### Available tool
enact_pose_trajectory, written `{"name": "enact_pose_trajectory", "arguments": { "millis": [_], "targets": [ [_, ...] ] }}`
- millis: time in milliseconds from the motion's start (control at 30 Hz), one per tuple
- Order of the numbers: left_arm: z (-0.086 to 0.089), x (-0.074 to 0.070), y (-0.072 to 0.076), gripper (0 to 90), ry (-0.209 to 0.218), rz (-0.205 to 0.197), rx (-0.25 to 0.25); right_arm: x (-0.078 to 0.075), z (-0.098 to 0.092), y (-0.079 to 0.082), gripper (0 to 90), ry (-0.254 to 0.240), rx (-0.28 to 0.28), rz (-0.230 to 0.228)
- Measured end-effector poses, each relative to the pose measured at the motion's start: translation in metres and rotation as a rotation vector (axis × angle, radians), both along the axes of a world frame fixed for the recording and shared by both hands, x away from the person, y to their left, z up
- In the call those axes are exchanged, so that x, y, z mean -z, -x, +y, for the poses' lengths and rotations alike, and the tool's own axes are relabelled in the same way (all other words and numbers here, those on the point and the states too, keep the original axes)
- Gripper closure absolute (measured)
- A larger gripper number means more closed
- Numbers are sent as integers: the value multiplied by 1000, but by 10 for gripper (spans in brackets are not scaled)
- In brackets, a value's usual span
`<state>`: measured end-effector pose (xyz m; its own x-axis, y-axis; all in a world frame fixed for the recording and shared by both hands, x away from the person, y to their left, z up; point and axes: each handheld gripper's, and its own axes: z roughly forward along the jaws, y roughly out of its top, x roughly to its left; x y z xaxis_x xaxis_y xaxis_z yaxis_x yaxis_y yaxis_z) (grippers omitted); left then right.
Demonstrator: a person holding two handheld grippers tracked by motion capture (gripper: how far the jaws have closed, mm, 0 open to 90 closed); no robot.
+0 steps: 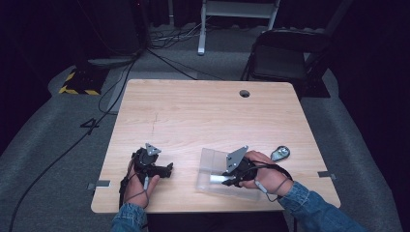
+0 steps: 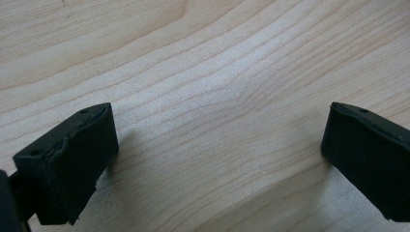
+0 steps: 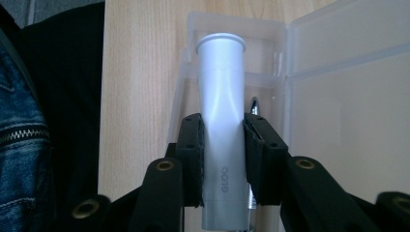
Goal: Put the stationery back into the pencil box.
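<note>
- The right tongs [image 3: 222, 159] are clamped on the white tube [image 3: 221, 121], held over the open clear case [image 1: 212, 169] on the desk [image 1: 203, 111].
- Lower the tube slowly and keep it parallel to the case bottom.
- The left tongs [image 2: 217, 159] are apart, resting idle; they could steady the case.

Tube [image 3: 221, 121] over open case [image 1: 212, 166]; round fob [image 1: 280, 153] right of case

Pale grey tube [image 3: 220, 121], clear frosted case [image 3: 338, 87], light wood-grain table [image 1: 203, 116], black fingers [image 3: 191, 154], blue denim sleeve [image 1: 309, 205].
</note>
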<state>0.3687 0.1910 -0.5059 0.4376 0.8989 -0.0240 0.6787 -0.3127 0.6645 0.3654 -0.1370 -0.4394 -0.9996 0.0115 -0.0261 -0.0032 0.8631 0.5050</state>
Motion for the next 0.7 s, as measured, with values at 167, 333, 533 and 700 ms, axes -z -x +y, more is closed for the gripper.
{"name": "enact_pose_trajectory", "arguments": {
  "millis": [167,333,533,700],
  "targets": [
    [0,0,0,1,-1,0,0,5,1,2,711,33,-27,3],
    [0,0,0,1,1,3,-2,12,2,1,711,43,-36,1],
    [0,0,0,1,1,0,-3,15,5,0,710,50,-52,-2],
    [0,0,0,1,1,2,-2,18,5,-3,710,47,-54,-12]
  ]
}}
